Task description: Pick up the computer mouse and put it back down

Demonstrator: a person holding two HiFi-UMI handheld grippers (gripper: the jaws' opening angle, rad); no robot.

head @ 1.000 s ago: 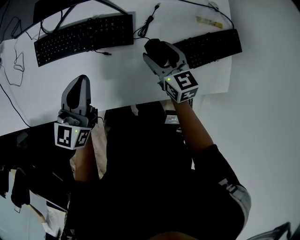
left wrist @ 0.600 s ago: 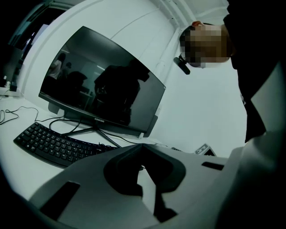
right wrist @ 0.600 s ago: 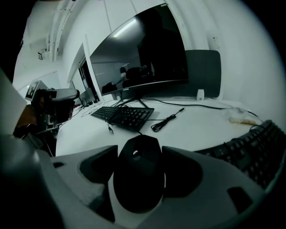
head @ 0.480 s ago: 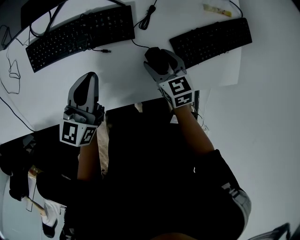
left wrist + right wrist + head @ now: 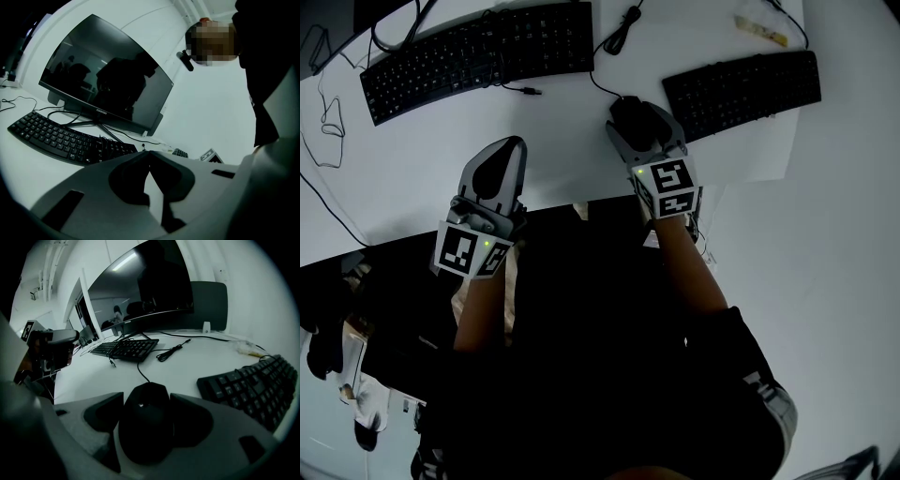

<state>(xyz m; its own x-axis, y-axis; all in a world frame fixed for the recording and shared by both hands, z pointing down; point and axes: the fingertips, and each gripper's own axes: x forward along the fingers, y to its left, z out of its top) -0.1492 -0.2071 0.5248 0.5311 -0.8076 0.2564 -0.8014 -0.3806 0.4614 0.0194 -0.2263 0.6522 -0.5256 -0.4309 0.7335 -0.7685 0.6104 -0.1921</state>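
The black wired computer mouse (image 5: 628, 116) (image 5: 145, 420) sits between the jaws of my right gripper (image 5: 639, 120) (image 5: 146, 404), just left of the right-hand black keyboard (image 5: 742, 90). Both jaws press on the mouse's sides, so the gripper is shut on it. Whether the mouse rests on the white table (image 5: 553, 141) or hangs just above it cannot be told. The mouse's cable (image 5: 140, 373) runs away toward the back. My left gripper (image 5: 508, 150) (image 5: 149, 154) hovers over the table's front edge, its jaws closed together on nothing.
A second black keyboard (image 5: 478, 54) (image 5: 65, 138) lies at the back left in front of a curved dark monitor (image 5: 105, 93). Loose cables (image 5: 328, 122) trail at the far left. A coiled cable end (image 5: 623, 33) and a small yellowish item (image 5: 759, 28) lie behind.
The head view has shifted a little. My right gripper stays shut on the mouse beside the right keyboard. The left gripper stays shut near the front edge.
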